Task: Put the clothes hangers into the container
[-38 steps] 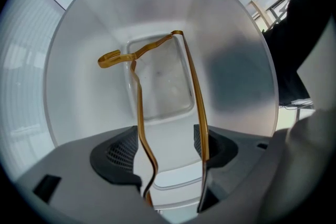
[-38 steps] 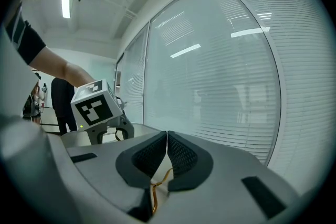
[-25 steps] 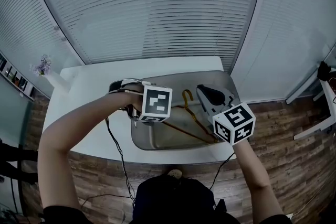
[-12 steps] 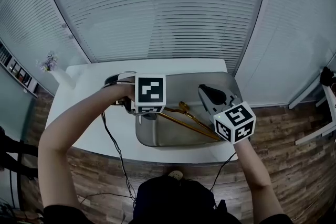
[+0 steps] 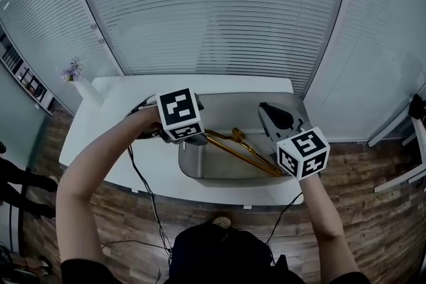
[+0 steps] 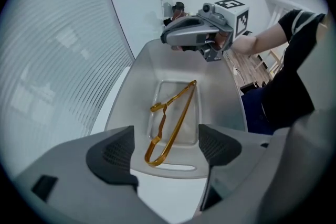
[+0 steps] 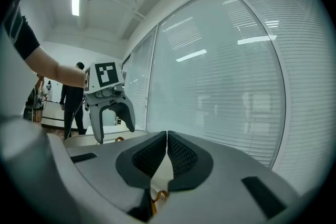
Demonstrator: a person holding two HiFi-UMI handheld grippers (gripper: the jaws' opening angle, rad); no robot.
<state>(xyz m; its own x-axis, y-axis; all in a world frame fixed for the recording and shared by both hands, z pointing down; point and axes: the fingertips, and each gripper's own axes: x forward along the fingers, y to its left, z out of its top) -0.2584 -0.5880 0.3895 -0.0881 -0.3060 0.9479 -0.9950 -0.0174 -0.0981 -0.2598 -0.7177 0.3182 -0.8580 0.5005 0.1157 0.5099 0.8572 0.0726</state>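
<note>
White table [image 5: 113, 93] beside window blinds. Gold hanger [image 6: 181, 113] lies flat in the grey container [image 6: 220, 97], below the left gripper [image 6: 165, 147], whose jaws are spread and empty. Right gripper [image 7: 167, 152] is clenched on nothing, over the container's right end.

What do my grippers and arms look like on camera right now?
The left gripper and right gripper have smooth grey bodies with dark, dimpled jaw pads. Each carries a white cube printed with black square markers. Thin black cables hang below them. The arms are bare below short black sleeves edged with white stripes.
</note>
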